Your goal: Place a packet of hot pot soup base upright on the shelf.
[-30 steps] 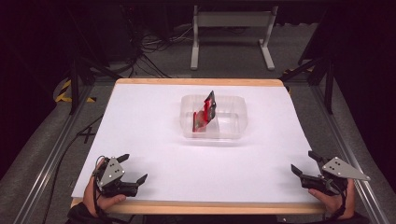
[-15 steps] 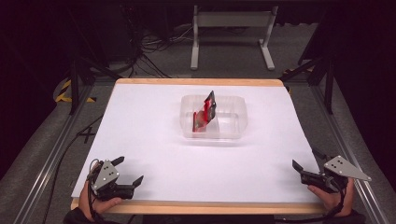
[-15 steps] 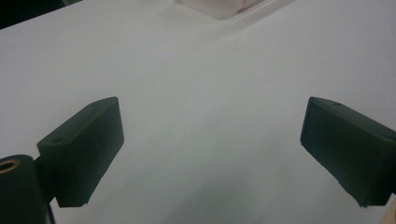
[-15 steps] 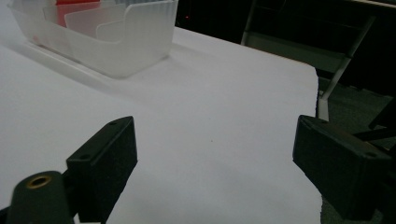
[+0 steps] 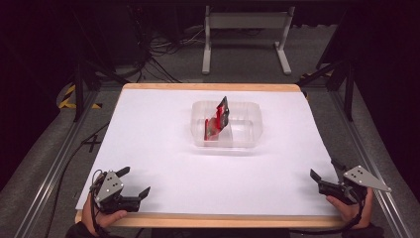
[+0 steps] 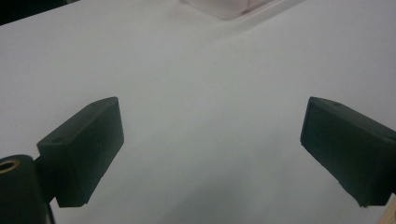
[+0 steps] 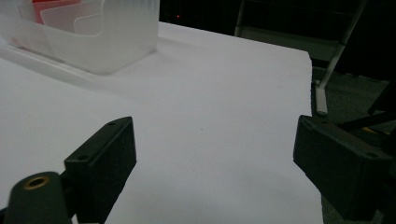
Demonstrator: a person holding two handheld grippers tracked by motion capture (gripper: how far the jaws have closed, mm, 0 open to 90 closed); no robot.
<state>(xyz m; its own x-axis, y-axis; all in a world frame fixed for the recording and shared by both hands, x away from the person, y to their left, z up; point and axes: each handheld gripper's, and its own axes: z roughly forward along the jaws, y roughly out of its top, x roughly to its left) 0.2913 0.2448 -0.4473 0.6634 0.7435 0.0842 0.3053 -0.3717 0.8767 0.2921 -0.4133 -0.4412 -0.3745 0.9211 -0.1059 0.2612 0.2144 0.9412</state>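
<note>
Both grippers have drawn back toward the person's edge of the table over the last second, and the container in the middle has not shifted at all.

On the left, the left gripper [image 5: 132, 181] now sits lower and nearer the wooden front rim than it did a second ago, held in the left hand [image 5: 101, 215] at the near left corner of the white table top [image 5: 158, 148]. Its jaws stand wide apart with nothing between them; the left gripper view looks across bare white surface, with a corner of the tray just in sight at the top.

In the middle, well apart from both tools, the clear plastic tray [image 5: 250, 130] rests on the sheet. A red and black packet [image 5: 218, 119] stands in its left compartment, tilted and leaning against the divider; the right compartment looks empty, though the clear plastic makes that hard to confirm.

On the right, the right gripper [image 5: 324, 176] has slipped slightly back and outward to the near right corner, held in the right hand [image 5: 349, 208]. Its jaws are also spread wide and hold nothing, and its own view shows the tray [image 7: 93, 42] off to the upper left.

With both tools empty, open and retreating to the corners while the packet stays in the tray, I judge that the placing is finished and the hands are settling into a rest position.
</note>
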